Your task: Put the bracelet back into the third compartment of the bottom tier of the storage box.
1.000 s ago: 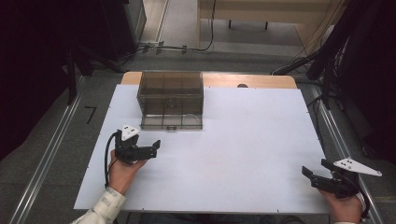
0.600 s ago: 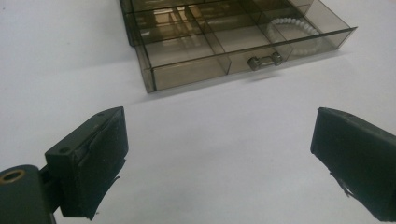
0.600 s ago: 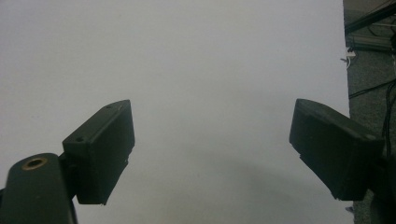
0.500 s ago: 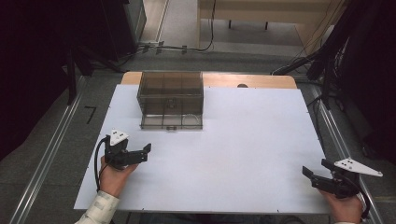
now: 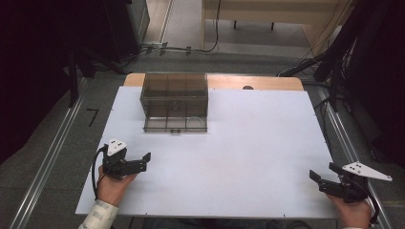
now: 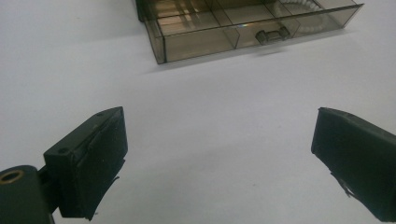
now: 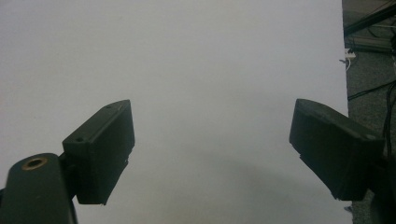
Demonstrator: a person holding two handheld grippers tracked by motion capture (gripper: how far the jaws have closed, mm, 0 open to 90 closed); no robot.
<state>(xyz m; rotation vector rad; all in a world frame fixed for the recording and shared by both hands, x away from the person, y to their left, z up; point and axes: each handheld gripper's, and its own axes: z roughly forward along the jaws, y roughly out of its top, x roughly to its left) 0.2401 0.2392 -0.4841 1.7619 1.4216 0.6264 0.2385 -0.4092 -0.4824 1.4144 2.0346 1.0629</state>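
A smoky clear plastic box [image 5: 175,101] with several compartments stands at the back left of the white table [image 5: 248,143]. In the left gripper view the box [image 6: 233,23] shows a small front handle and a pale coiled thing in one compartment. My left gripper [image 5: 143,161] is held in a hand near the front left, pointing right, well short of the box. Its jaws stand wide open with nothing between them [image 6: 219,123]. My right gripper [image 5: 322,174] rests at the front right corner, also open and empty [image 7: 212,112], over bare table.
A wooden strip [image 5: 267,82] edges the table's far side. Metal rails [image 5: 52,157] run along the floor on both sides. Cables [image 5: 305,67] and dark stands lie beyond the far right corner; the table's right edge [image 7: 344,70] is close to the right gripper.
My left gripper has drawn back toward the front left, away from the box. The right gripper has stayed put.
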